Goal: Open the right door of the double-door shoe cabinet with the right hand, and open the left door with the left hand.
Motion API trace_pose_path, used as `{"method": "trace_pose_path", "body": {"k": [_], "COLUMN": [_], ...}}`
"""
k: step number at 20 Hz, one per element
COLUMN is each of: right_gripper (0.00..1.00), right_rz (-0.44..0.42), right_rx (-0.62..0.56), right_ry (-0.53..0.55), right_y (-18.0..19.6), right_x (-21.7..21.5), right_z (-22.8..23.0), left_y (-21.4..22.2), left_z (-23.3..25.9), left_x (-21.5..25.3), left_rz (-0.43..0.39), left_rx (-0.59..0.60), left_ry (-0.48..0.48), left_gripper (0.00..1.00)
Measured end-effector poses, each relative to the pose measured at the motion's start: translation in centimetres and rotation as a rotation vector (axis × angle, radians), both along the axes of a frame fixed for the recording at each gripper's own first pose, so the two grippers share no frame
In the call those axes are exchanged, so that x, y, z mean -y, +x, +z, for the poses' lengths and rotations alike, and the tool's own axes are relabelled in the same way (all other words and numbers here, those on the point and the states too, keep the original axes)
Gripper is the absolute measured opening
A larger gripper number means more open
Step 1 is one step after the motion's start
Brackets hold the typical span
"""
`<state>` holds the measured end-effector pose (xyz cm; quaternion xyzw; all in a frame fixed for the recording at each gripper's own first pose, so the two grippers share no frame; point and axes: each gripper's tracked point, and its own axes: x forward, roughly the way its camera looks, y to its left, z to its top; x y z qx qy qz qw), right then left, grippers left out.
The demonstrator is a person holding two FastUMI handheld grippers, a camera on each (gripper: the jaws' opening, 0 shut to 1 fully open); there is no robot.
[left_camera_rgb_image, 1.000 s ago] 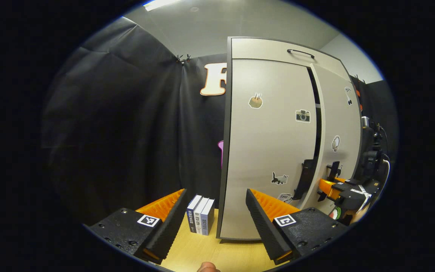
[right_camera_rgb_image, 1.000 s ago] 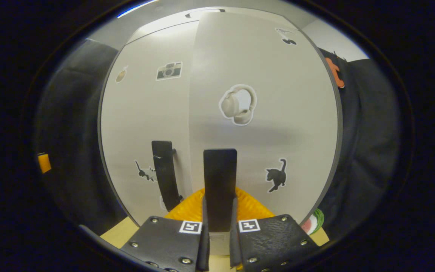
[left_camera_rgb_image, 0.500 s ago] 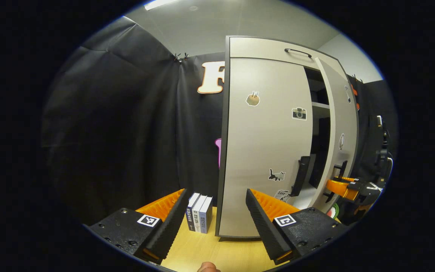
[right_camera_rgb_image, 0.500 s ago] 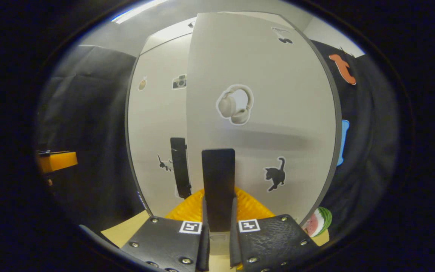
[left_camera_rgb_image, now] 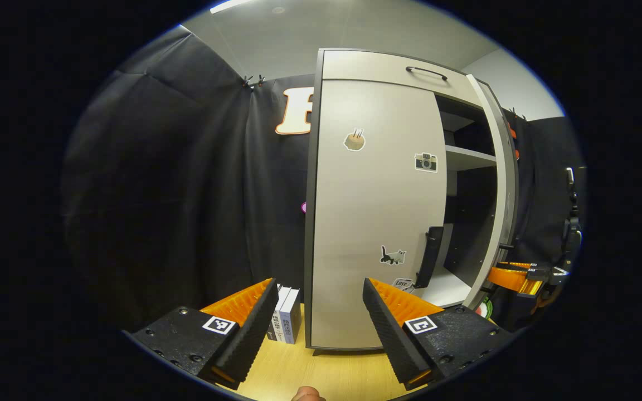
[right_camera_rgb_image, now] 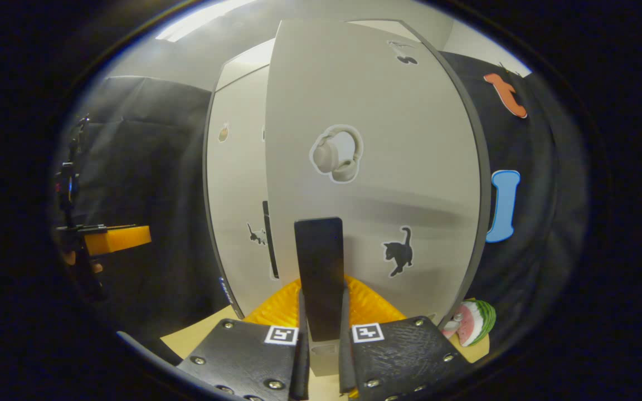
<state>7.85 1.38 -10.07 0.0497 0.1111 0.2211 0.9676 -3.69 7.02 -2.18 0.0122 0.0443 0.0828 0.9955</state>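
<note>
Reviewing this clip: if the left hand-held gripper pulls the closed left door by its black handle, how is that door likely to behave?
The left door looks like a flat rigid panel, so it should probably swing stiffly without flexing. Its black handle is a slim upright bar, likely firm to pinch, though smooth enough to slip. The tall cabinet stands on the wooden table; a hard tug might shift it.

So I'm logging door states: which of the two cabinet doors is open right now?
The right door, with the headphones sticker, is swung out, baring the shelves; the right gripper fingers clamp its handle. The left door sits closed.
</note>
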Motion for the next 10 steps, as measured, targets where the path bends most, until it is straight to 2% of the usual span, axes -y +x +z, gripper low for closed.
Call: {"method": "trace_pose_path", "body": {"k": [4,10], "right_gripper": [0.21,0.21], "right_rz": [0.015,-0.009], "right_rx": [-0.009,-0.011], "right_ry": [0.015,0.029], "right_y": [-0.8,-2.3], "right_x": [0.9,3.1], "right_z": [0.3,0.3], "left_y": [0.4,0.5], "left_z": [-0.3,-0.6], "left_x": [0.8,1.5], "left_rz": [-0.021,-0.049], "left_rx": [-0.008,-0.017], "left_ry": [0.004,0.006], "left_gripper": [0.93,0.95]}}
